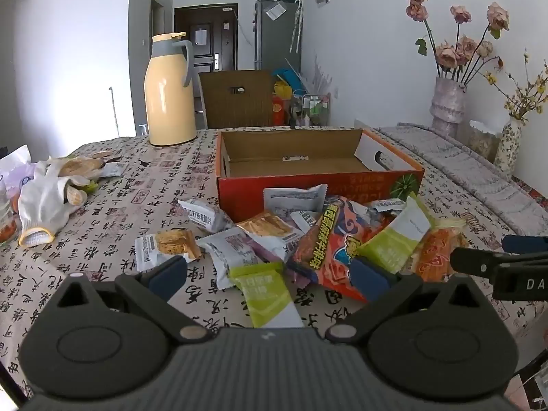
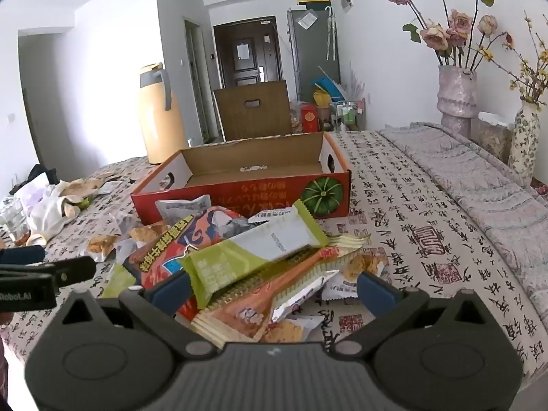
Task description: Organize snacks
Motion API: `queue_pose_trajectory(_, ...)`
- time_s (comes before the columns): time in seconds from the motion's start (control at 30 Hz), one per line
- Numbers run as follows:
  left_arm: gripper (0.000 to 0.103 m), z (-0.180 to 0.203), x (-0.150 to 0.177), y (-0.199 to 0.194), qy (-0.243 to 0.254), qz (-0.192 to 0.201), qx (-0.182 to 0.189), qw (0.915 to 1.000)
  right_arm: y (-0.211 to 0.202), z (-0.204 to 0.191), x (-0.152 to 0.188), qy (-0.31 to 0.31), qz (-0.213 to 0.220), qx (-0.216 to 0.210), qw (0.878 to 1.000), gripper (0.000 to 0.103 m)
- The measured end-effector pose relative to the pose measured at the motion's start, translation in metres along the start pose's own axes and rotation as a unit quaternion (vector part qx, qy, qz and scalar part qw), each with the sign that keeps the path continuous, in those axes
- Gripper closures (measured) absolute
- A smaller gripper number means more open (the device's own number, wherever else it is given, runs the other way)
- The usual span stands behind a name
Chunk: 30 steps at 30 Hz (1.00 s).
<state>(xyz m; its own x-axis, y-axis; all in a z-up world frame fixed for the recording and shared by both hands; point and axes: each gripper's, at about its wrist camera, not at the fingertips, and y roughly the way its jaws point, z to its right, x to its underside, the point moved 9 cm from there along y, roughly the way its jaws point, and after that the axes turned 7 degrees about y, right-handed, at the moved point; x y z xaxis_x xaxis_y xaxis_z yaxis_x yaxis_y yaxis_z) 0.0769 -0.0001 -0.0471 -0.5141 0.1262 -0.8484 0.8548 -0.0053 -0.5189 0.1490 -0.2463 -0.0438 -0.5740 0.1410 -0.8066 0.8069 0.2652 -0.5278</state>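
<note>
An open red cardboard box (image 1: 318, 185) stands on the table, empty inside; it also shows in the right wrist view (image 2: 239, 195). A pile of snack packets lies in front of it: a large red-orange bag (image 1: 328, 243), green-white packets (image 1: 267, 294), white packets (image 1: 233, 250). My left gripper (image 1: 270, 274) is open, hovering over a green-white packet at the pile's near edge. My right gripper (image 2: 274, 287) is open over the pile, above an orange wafer packet (image 2: 253, 304) and a green-white packet (image 2: 253, 253). Neither holds anything.
A yellow thermos jug (image 1: 169, 92) stands at the back left. White gloves (image 1: 51, 191) and bags lie at the left. Flower vases (image 1: 448, 102) and a folded grey quilt (image 1: 479, 178) are on the right. A cardboard flap (image 1: 239, 99) rises behind the table.
</note>
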Motion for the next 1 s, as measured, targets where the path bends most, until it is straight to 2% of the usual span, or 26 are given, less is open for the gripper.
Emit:
queue_pose_trajectory(0.17, 0.000, 0.0005, -0.0022, -0.0006, 0.000, -0.002, -0.009, 1.0000, -0.0021, -0.0009, -0.0040, -0.001, 0.003, 0.001, 1.000, 0.000)
queue_pose_trajectory(1.0, 0.000, -0.0027, 0.0019, 0.0012, -0.005, 0.001, -0.003, 1.0000, 0.0016, 0.0018, 0.0041, -0.002, -0.006, 0.005, 1.000, 0.000)
